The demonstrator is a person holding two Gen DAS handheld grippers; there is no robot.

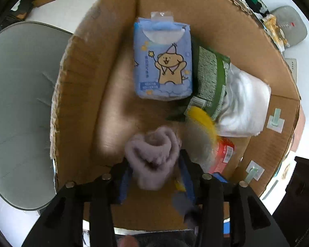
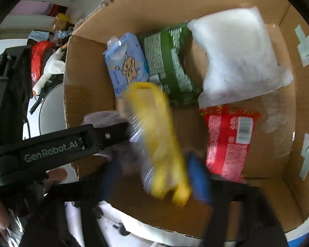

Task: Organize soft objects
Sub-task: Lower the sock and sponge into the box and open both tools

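The left gripper points forward and down, its blue-padded fingers closed on a rolled lilac sock — the bundle bulges out between them. The right gripper also reaches down, its blue fingers on either side of a blurred yellow packet (contact is unclear). The left gripper's black body crosses the right wrist view.
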